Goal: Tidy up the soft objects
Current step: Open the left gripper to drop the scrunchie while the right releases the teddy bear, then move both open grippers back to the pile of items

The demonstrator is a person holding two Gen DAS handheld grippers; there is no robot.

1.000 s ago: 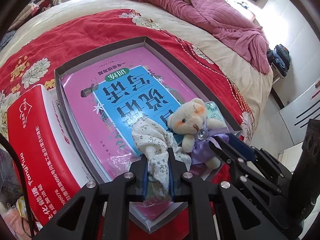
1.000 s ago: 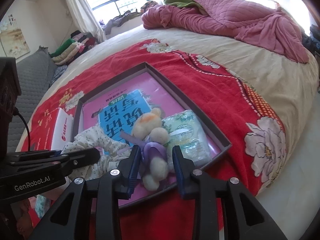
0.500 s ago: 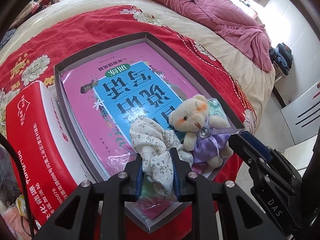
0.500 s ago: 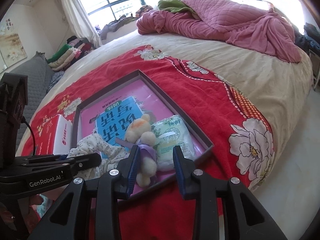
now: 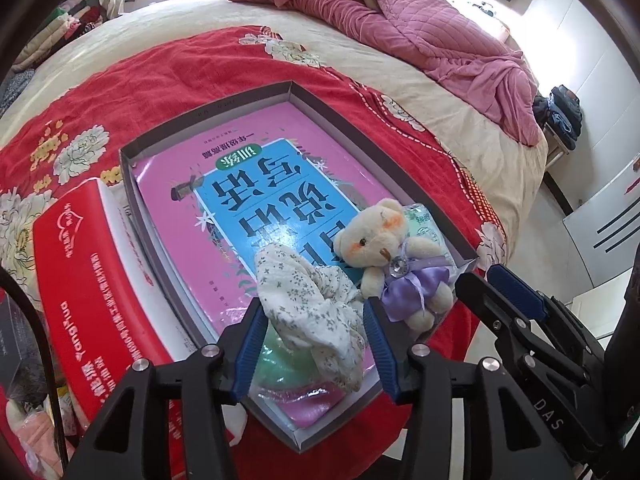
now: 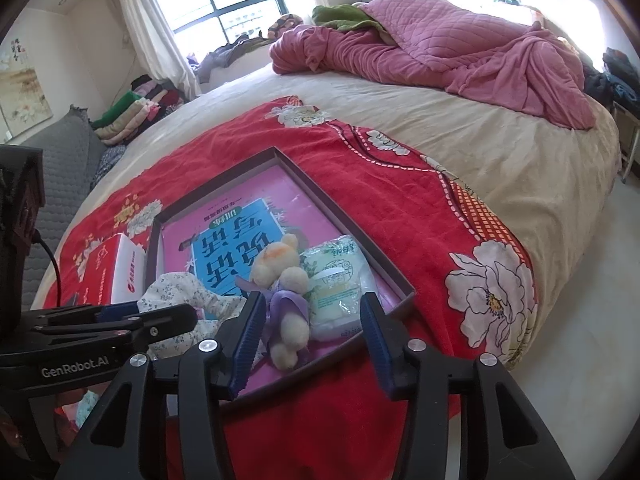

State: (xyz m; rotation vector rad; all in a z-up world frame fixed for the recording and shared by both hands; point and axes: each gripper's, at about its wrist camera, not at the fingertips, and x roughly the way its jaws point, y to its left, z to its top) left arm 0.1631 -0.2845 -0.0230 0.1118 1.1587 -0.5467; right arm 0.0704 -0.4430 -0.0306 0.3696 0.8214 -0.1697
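A grey shallow box (image 5: pixel 224 104) lies on the red bedspread, with a pink and blue book (image 5: pixel 256 192) inside. A white floral cloth (image 5: pixel 312 308) lies in the box's near end, between the open fingers of my left gripper (image 5: pixel 314 322), which no longer pinch it. A cream teddy bear (image 5: pixel 392 248) with a purple bow lies beside it, on a white tissue pack (image 6: pixel 340 280). My right gripper (image 6: pixel 310 316) is open, just in front of the bear (image 6: pixel 280 276). The box (image 6: pixel 352 236) also shows in the right wrist view.
A red and white carton (image 5: pixel 80 264) lies against the box's left side. A crumpled pink quilt (image 6: pixel 440 40) lies at the far end of the bed. The bed's edge and white floor (image 6: pixel 580 320) are to the right. Folded clothes (image 6: pixel 132 108) are stacked by the window.
My left gripper has opened and let go of the floral cloth, which now rests in the box. My right gripper has opened wider and drawn back from the bear.
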